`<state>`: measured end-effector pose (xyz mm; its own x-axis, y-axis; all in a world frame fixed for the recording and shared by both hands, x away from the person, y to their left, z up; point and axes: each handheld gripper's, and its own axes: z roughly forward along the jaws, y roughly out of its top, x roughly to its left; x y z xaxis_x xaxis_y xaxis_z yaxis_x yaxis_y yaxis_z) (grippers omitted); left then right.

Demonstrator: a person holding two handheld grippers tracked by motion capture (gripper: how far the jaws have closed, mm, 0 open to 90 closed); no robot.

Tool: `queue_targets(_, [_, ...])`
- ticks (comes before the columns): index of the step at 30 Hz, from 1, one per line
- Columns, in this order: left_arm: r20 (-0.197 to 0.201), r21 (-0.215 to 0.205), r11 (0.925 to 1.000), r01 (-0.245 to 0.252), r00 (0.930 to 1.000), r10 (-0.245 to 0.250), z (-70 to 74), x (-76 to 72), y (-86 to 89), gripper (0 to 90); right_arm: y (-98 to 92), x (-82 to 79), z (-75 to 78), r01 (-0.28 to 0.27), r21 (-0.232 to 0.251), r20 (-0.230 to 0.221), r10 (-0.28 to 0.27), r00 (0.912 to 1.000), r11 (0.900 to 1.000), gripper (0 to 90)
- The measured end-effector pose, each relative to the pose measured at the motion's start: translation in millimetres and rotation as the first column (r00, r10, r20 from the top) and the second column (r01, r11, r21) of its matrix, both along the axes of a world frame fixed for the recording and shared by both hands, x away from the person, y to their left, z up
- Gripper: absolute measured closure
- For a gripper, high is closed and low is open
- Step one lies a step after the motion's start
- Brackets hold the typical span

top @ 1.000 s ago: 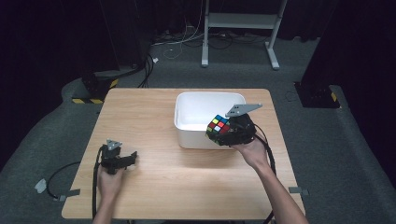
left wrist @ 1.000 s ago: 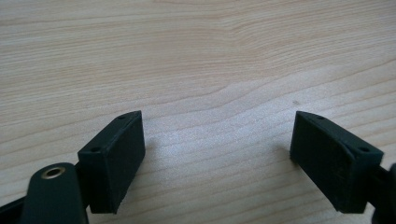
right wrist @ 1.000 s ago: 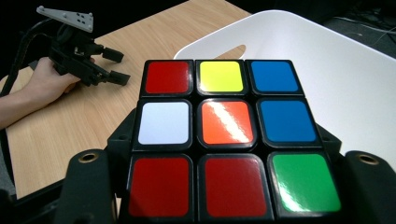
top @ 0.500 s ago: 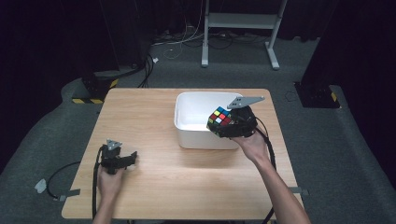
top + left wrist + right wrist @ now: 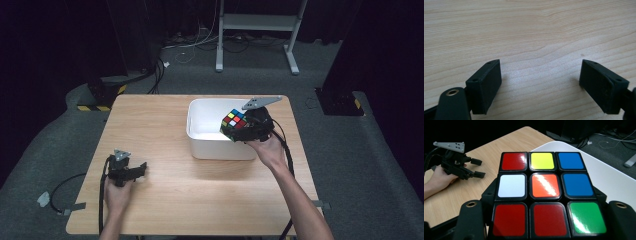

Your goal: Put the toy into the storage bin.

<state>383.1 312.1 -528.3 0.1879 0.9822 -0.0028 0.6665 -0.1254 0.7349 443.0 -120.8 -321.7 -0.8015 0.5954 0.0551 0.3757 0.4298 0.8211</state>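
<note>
Wooden table [image 5: 200, 200]: holding Rubik's cube [image 5: 235, 122] pinched in R gripper [image 5: 250, 131] just above white bin [image 5: 200, 135] rim, bin interior lying directly ahead; L gripper [image 5: 131, 171] resting w/ jaws spread, well apart.

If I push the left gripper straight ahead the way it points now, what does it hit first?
Probably nothing soon: the left gripper, open, points right along the bare table. The white bin sits farther up the table and looks off that line, though depth is unclear.
</note>
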Motion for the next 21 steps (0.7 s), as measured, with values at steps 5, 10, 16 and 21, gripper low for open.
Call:
queue_targets(5, [0.000,0.000,1.0000,0.000,1.0000,0.000,0.0,0.0,0.0,18.1,2.6,5.2,2.0,-0.002,-0.011,0.007,0.002,1.0000,1.000,33.8])
queue_targets(10, [0.000,0.000,1.0000,0.000,1.0000,0.000,0.0,0.0,0.0,18.1,6.7,9.9,0.6,0.008,-0.052,0.014,-0.008,0.9999,0.999,33.7])
queue_targets(16, [0.000,0.000,1.0000,0.000,1.0000,0.000,0.0,0.0,0.0,18.1,10.1,17.5,-0.5,-0.001,-0.069,0.003,0.001,1.0000,0.998,33.7])
queue_targets(21, [0.000,0.000,1.0000,0.000,1.0000,0.000,0.0,0.0,0.0,18.1,9.3,24.4,-1.9,0.005,-0.073,-0.009,-0.006,0.9999,0.997,33.6])
